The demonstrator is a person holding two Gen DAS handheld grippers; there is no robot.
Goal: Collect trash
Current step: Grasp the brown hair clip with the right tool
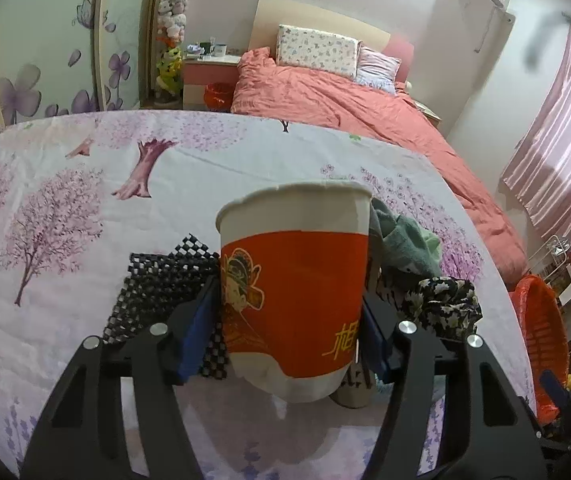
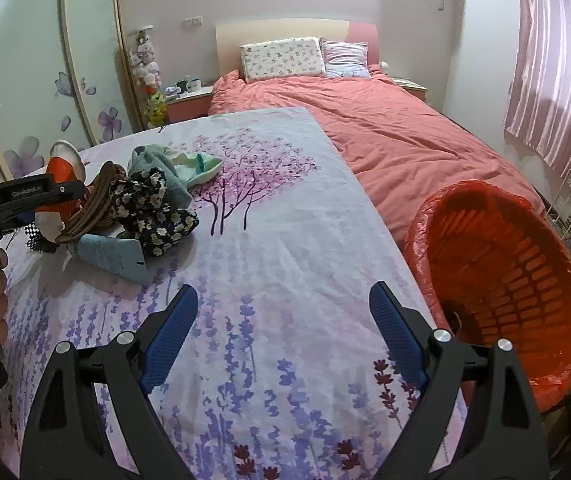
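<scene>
My left gripper [image 1: 291, 320] is shut on a red and white paper cup [image 1: 295, 280], upright, its blue pads pressing both sides, lifted a little above the table. The same cup [image 2: 59, 172] shows in the right wrist view at the far left, held by the left gripper [image 2: 51, 204]. My right gripper [image 2: 283, 332] is open and empty above the flowered tablecloth [image 2: 285, 240]. An orange bin lined with a red bag [image 2: 501, 280] stands off the table's right edge; it also shows in the left wrist view [image 1: 541, 336].
A pile lies beside the cup: a black checked mat [image 1: 157, 280], a green cloth [image 2: 165, 164], a dark floral cloth [image 2: 153, 208], a brown woven thing [image 2: 93, 204] and a light blue tube [image 2: 113, 256]. A bed with a pink cover [image 2: 405, 136] lies beyond the table.
</scene>
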